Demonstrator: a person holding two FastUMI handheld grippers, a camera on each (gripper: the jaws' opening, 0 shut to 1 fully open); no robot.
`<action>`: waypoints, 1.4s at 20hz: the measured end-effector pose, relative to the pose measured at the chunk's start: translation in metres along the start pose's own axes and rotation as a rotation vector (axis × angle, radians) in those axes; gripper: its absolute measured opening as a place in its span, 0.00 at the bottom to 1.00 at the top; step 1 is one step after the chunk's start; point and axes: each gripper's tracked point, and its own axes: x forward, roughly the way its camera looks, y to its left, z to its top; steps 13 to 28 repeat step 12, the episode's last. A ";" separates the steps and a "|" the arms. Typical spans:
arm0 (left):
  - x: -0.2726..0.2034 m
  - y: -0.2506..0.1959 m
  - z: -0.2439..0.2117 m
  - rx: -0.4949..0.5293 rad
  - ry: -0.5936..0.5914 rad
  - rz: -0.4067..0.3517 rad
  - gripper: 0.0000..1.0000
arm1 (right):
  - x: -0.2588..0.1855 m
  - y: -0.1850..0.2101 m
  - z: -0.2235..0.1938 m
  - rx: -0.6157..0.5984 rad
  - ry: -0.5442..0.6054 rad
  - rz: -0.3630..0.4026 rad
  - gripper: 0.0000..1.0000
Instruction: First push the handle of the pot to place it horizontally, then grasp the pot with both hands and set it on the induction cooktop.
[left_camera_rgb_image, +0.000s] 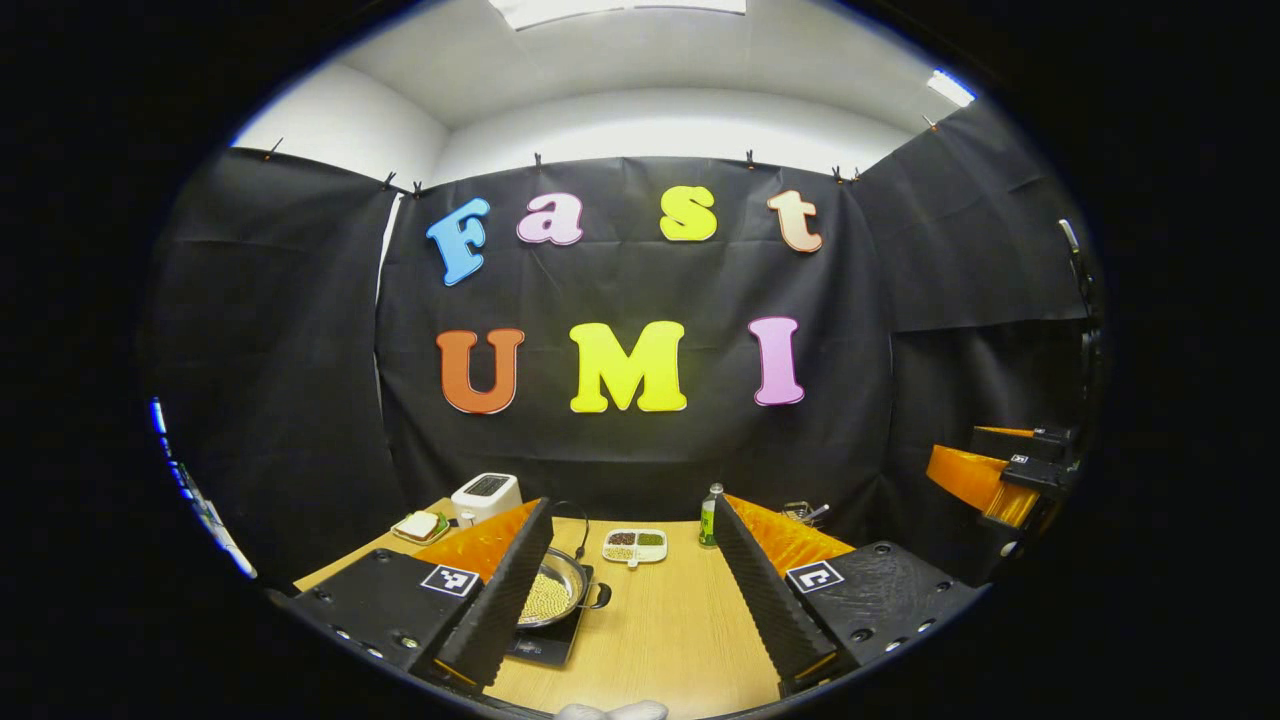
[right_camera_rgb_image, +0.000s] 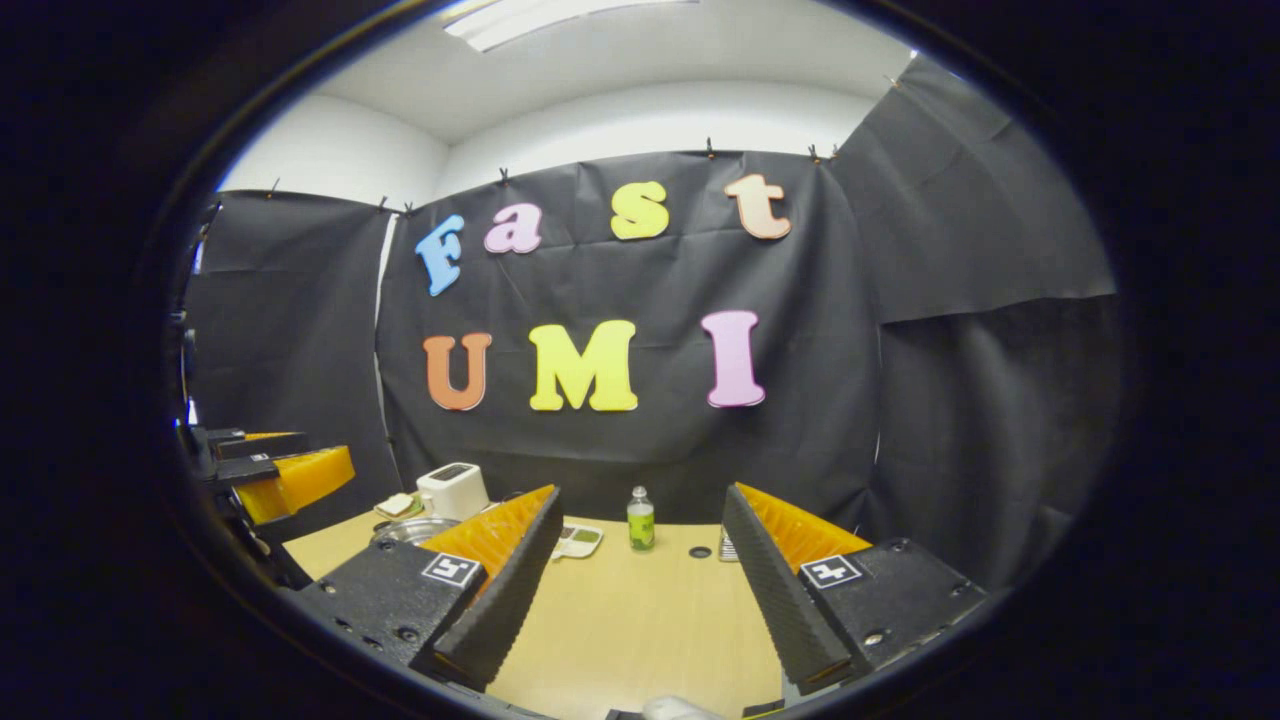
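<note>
In the left gripper view a steel pot (left_camera_rgb_image: 553, 592) holding pale beans rests on the black induction cooktop (left_camera_rgb_image: 545, 648), low and left of centre. A thin wire handle arcs above its rim, and a dark side handle (left_camera_rgb_image: 601, 596) sticks out to the right. My left gripper (left_camera_rgb_image: 633, 520) is open above the table, its left finger hiding part of the pot. My right gripper (right_camera_rgb_image: 641, 498) is also open, with nothing between its fingers. In the right gripper view the pot's rim (right_camera_rgb_image: 408, 528) peeks out at far left.
On the wooden table (left_camera_rgb_image: 670, 630) stand a white toaster (left_camera_rgb_image: 485, 495), a plate of food (left_camera_rgb_image: 420, 526), a divided snack tray (left_camera_rgb_image: 635, 545) and a green bottle (left_camera_rgb_image: 710, 517). Some metal ware (left_camera_rgb_image: 805, 514) sits at the back right.
</note>
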 end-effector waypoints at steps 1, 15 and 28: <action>0.000 -0.001 0.001 0.001 -0.003 -0.001 0.95 | -0.001 -0.001 0.000 0.005 0.003 -0.001 1.00; 0.008 -0.018 0.010 0.008 -0.020 -0.018 0.95 | -0.005 -0.023 0.010 0.006 -0.024 -0.034 1.00; 0.008 -0.018 0.010 0.008 -0.020 -0.018 0.95 | -0.005 -0.023 0.010 0.006 -0.024 -0.034 1.00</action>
